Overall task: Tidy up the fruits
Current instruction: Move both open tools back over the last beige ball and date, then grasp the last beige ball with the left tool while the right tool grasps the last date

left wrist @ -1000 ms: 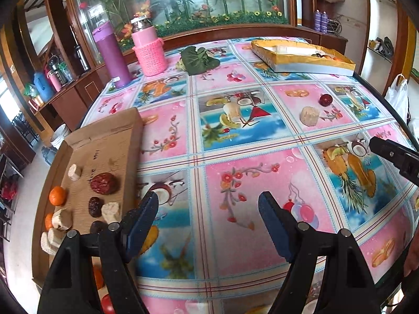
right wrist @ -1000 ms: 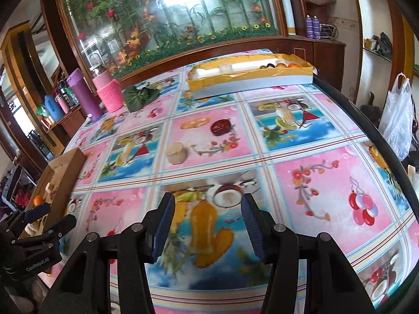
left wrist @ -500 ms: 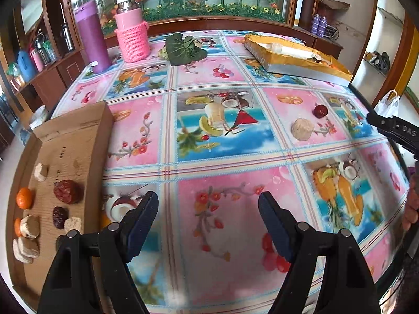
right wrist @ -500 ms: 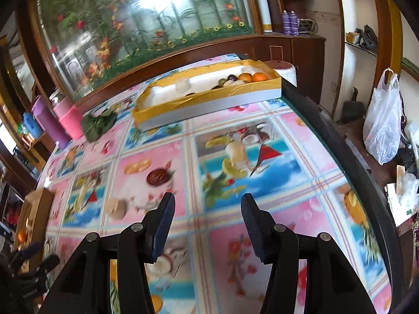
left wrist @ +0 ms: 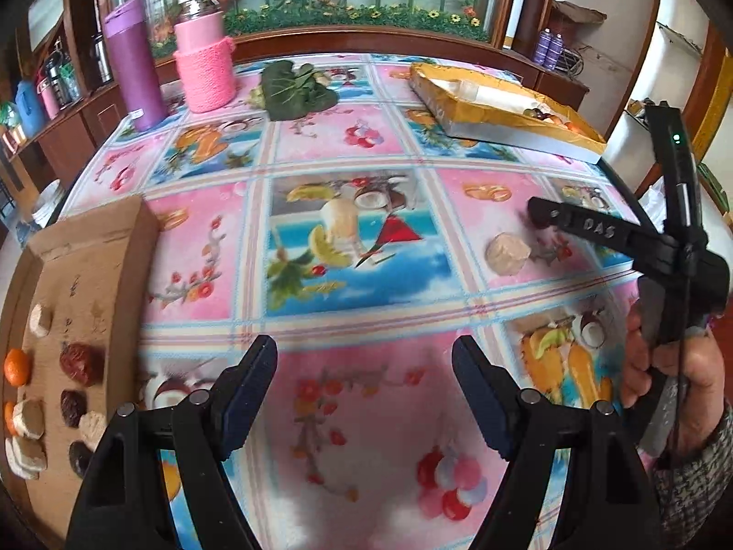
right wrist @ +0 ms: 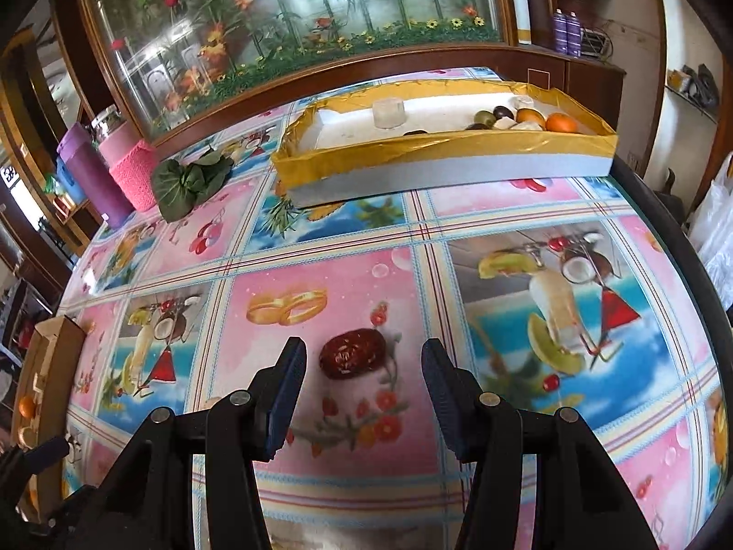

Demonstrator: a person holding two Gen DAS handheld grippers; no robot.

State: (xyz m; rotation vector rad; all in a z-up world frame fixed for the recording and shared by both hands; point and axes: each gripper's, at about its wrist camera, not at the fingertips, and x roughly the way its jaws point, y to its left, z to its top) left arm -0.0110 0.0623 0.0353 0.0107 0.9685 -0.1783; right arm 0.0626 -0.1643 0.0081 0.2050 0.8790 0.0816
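Observation:
A dark red date (right wrist: 352, 359) lies on the patterned tablecloth, just ahead of and between the fingers of my open right gripper (right wrist: 362, 378). In the left wrist view the right gripper (left wrist: 540, 213) reaches over that spot, hiding the date, with a beige round fruit piece (left wrist: 507, 254) beside it. My left gripper (left wrist: 364, 373) is open and empty above the cloth. A cardboard tray (left wrist: 114, 247) at the left holds oranges, dates and beige pieces. A gold-edged white box (right wrist: 440, 156) at the back holds several fruits.
A purple flask (left wrist: 133, 64), a pink knitted jar (left wrist: 204, 59) and a green leafy bundle (left wrist: 295, 89) stand at the table's far side. A wooden cabinet with a glass panel runs behind. The table's dark edge (right wrist: 687, 247) curves along the right.
The right gripper has moved forward and down to the date, which now lies between its fingers. The left gripper's view has shifted slightly closer; its jaws stay open.

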